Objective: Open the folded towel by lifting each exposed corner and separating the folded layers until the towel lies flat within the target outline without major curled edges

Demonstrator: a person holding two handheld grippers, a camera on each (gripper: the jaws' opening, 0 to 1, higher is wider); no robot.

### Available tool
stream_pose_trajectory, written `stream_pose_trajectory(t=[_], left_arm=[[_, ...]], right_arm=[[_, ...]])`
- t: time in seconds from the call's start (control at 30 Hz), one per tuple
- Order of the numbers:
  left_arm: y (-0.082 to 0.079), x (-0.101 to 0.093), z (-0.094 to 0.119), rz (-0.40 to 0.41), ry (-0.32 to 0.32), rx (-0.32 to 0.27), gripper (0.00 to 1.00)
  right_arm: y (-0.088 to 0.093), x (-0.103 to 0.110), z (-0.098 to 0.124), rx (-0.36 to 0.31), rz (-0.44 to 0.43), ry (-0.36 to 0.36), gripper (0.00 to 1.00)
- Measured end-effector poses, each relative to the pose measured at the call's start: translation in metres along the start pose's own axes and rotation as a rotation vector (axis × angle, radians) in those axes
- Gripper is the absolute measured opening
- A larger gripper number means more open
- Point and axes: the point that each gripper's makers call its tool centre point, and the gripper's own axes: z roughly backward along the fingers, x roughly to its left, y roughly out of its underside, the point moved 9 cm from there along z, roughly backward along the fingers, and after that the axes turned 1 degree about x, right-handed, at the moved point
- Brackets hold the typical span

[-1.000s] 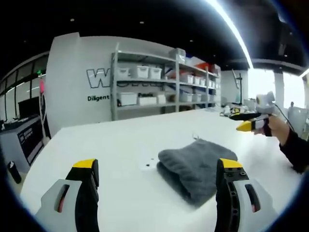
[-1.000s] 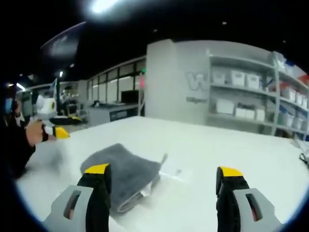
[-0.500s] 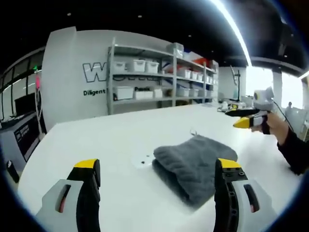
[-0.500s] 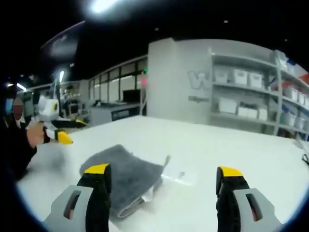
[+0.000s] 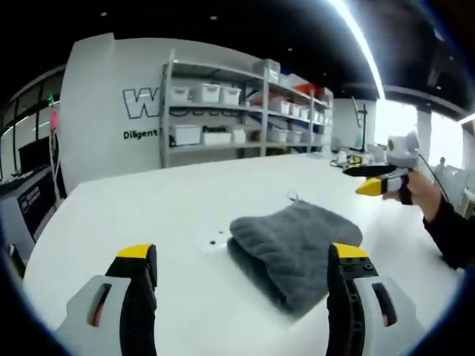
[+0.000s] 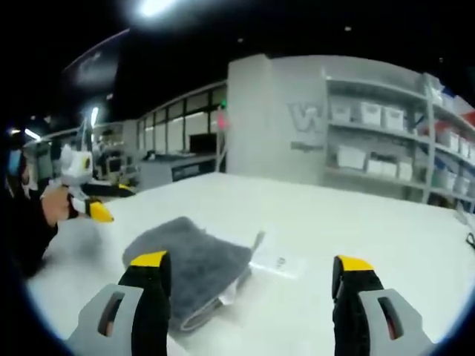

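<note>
- Left tool (image 5: 237, 256): jaws spread, holding nothing, low before the towel (image 5: 297, 248), which lies folded on the bench (image 5: 148, 215).
- Towel: pinch only the top layer at a corner (loop end is far side).
- Right tool (image 6: 249, 263): spread, empty, near the towel's right.

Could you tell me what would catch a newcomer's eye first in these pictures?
A folded grey towel lies on the white table, just ahead of both open grippers' yellow-tipped fingers. Behind the table stand shelves of white bins against a lettered wall.
</note>
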Motion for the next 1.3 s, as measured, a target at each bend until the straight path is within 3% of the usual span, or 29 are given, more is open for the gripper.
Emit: stream_pose_trajectory(t=[0.53,0.8,0.9,1.0,1.07,1.17,1.3], left_arm=[[0.024,-0.019,-0.008,0.042,0.096,0.086,0.87],[0.028,-0.015,-0.011,0.059,0.116,0.1,0.83],[0.03,-0.012,-0.013,0.075,0.125,0.099,0.82],[0.031,-0.012,-0.015,0.117,0.154,0.087,0.81],[0.032,-0.011,-0.017,0.131,0.156,0.081,0.82],[0.031,-0.005,-0.02,0.122,0.152,0.07,0.84],[0.034,-0.011,-0.02,0.126,0.149,0.078,0.81]], right_arm=[[0.015,0.003,-0.007,0.072,-0.013,-0.032,0.96],[0.021,0.007,-0.01,0.102,-0.04,-0.06,0.97],[0.023,0.009,-0.01,0.107,-0.042,-0.071,0.92],[0.028,0.011,-0.011,0.134,0.011,-0.081,0.83],[0.03,0.013,-0.012,0.147,-0.006,-0.086,0.85],[0.033,0.016,-0.013,0.15,-0.018,-0.097,0.74],[0.036,0.021,-0.014,0.167,-0.05,-0.117,0.74]])
